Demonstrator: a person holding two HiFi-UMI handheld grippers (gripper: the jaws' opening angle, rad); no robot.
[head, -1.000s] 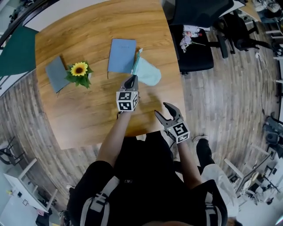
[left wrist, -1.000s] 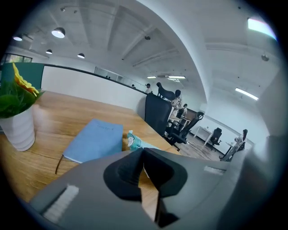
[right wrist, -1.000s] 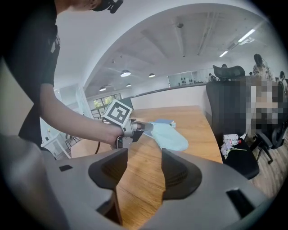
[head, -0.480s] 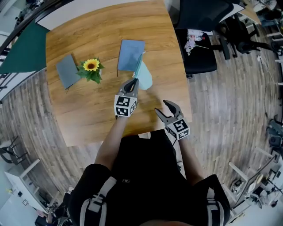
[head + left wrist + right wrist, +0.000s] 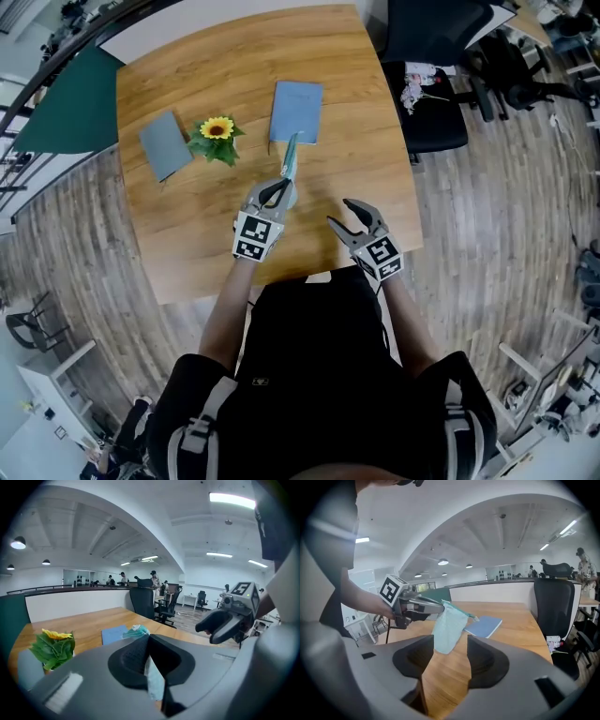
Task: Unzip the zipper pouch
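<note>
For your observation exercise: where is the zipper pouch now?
Head view: the zipper pouch hangs above the table, clamped in the left gripper, near the blue notebook.

In the left gripper view my left gripper [image 5: 149, 643] blocks most of the pouch [image 5: 154, 682]. I only get a sliver low in the middle, plus a tip poking up above. In the head view it's edge-on at center frame, near end tucked into the jaws, so I honestly can't tell how far it's unzipped.

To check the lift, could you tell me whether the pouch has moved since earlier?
Yes. The pouch, held in the left claw, has come away from the blue notebook's right side, toward the person.
</note>
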